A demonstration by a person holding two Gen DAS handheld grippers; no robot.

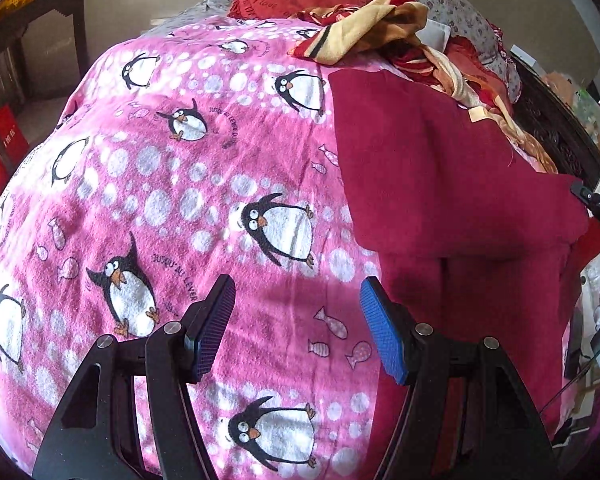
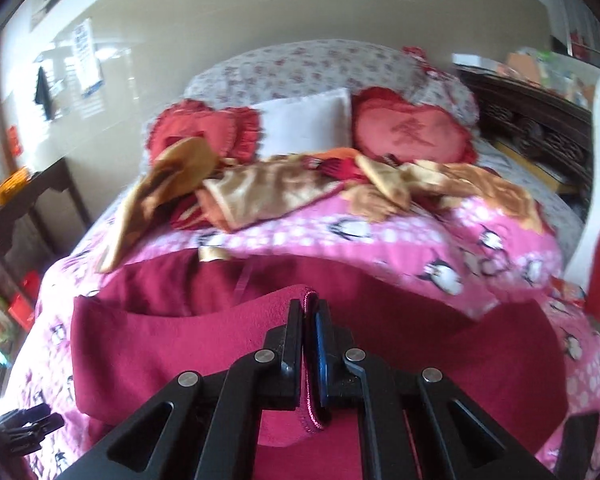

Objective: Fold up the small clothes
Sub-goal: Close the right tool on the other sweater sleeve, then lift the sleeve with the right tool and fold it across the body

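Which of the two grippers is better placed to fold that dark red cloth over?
Probably the right gripper: it's shut on the dark red cloth. The left gripper hangs open over the penguin blanket.

The pink fleece penguin-print blanket (image 1: 172, 184) covering the bed lies bare across its near and left parts, giving open passage there. The dark red fleece garment (image 1: 440, 184) covers the right side. Toward the far edge, a crumpled heap of gold-and-red satin cloths (image 2: 284, 188) blocks the way, with red heart-shaped cushions (image 2: 412, 128) behind it.
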